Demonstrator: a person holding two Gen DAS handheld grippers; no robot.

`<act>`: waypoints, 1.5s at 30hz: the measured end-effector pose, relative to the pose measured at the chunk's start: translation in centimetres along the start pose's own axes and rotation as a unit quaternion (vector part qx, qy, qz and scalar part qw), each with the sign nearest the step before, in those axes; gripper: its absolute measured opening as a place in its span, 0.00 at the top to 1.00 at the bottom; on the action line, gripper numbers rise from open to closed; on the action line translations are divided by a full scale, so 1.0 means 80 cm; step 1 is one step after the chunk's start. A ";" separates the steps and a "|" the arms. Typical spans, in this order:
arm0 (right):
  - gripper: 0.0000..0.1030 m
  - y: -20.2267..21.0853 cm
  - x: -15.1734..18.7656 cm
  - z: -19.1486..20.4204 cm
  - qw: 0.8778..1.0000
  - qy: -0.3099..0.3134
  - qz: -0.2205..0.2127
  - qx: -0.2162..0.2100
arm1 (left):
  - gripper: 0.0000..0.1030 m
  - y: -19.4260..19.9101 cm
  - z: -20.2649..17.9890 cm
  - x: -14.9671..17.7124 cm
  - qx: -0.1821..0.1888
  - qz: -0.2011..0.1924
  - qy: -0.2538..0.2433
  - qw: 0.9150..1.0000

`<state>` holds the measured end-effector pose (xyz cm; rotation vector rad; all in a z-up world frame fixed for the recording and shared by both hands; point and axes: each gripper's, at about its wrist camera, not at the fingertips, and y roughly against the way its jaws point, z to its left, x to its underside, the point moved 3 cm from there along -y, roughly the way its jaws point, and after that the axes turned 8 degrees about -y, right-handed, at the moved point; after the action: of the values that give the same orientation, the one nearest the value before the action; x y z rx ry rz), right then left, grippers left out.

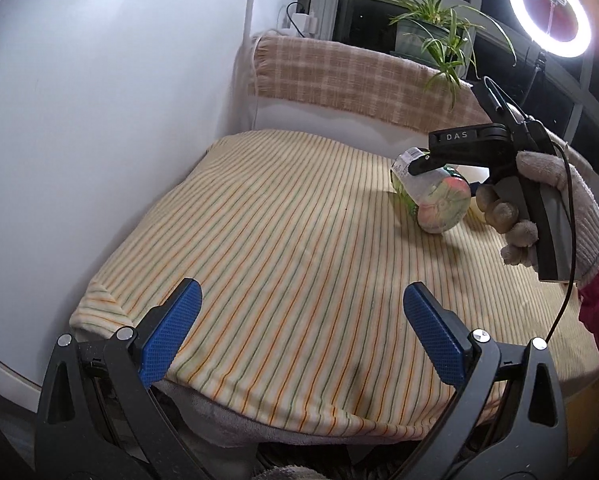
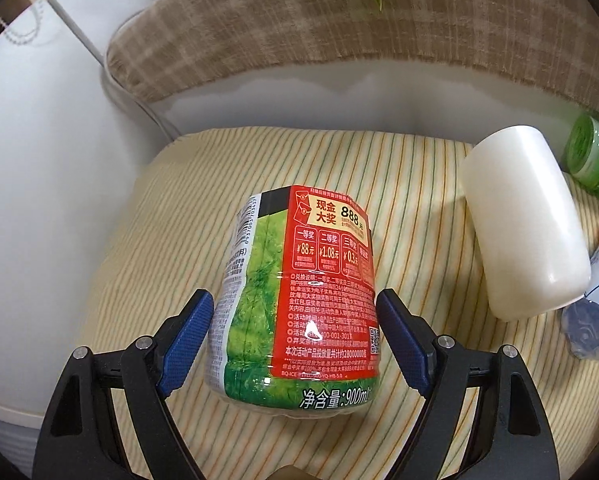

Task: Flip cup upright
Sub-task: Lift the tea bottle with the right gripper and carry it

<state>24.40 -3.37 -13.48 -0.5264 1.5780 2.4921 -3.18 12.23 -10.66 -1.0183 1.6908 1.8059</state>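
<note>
Striped cloth [image 1: 283, 240] covers the table. Left gripper [image 1: 301, 334] hovers low over it, fingers spread wide, holding nothing. Further out, right gripper [image 2: 295, 340] straddles the labelled cup [image 2: 299, 300] lying on its side, pads [image 2: 187, 344] close but maybe not touching. White cup [image 2: 523, 220] lies beyond.

The cup [image 2: 525, 222] is plain, creamy white and smooth-sided. It lies tipped on its side on my striped worktop, closed base towards me, off to my right, just beside a green-and-red labelled bottle piece.
</note>
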 end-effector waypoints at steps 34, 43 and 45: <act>0.20 0.125 0.110 -0.084 0.992 -0.074 -0.098 -0.042 | 0.01 -0.015 -0.045 -0.013 0.044 -0.005 -0.022 0.999; 0.20 0.128 0.133 -0.123 0.985 -0.131 -0.110 -0.015 | 0.01 -0.014 -0.075 -0.013 0.066 -0.006 -0.037 0.997; 0.19 0.127 0.135 -0.129 0.984 -0.142 -0.102 -0.013 | 0.01 -0.013 -0.078 -0.013 0.067 -0.007 -0.040 0.997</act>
<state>13.49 -17.80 -12.85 -0.2996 1.3173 2.3155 -0.49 6.38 -10.31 -0.8871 1.7263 1.6760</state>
